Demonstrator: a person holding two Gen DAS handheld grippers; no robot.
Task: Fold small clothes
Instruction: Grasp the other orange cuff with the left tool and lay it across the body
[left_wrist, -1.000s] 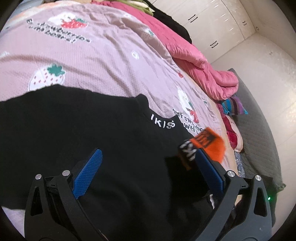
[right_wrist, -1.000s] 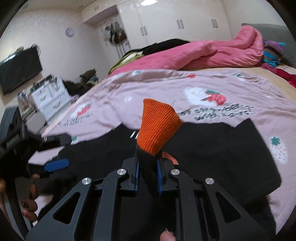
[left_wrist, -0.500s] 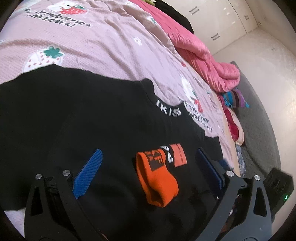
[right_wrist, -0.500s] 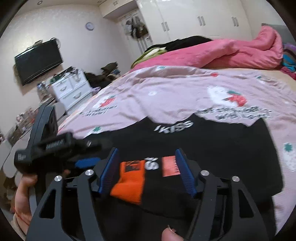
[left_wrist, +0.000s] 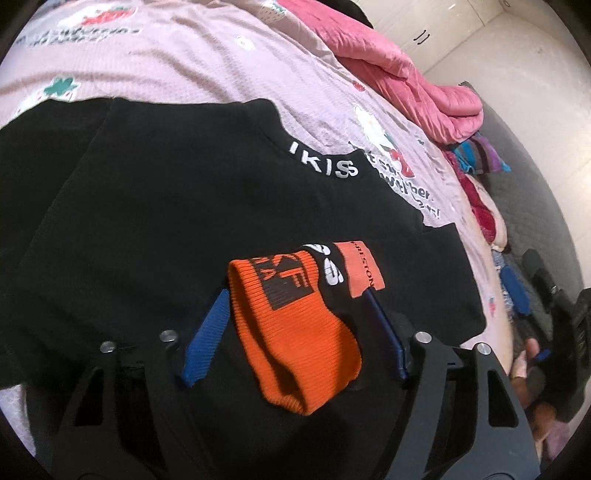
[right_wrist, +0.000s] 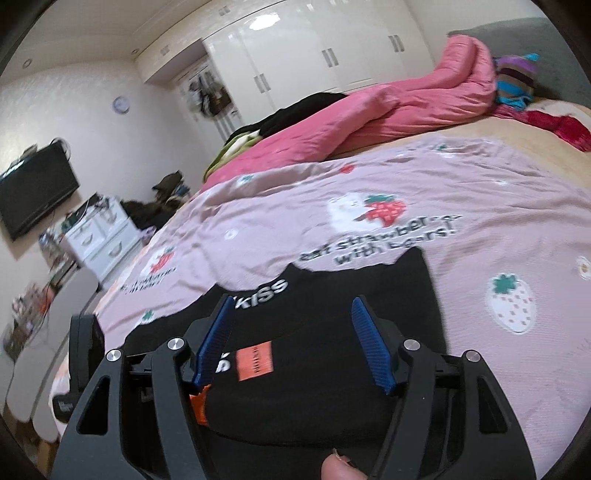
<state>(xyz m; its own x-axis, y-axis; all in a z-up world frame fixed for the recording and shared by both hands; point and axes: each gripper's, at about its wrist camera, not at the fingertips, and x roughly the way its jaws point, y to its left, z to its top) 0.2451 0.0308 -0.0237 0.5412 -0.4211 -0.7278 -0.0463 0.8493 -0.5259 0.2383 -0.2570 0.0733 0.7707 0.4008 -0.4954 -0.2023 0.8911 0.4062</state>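
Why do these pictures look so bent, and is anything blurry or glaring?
Both views are fisheye, with dark rounded corners. Left wrist: the orange sock is sharp, the right gripper at the edge soft. Right wrist: ceiling light glares off the wardrobe; the bedspread print smears.

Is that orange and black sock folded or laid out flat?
Folded. The sock is doubled over, its orange cuff lying on top of its black part, resting on the black garment between the open left gripper.

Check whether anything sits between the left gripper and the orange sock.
Nothing visible does. The left gripper is open, with its blue fingers on either side of the orange sock, which lies on the black shirt. The right gripper is also open, off to the side.
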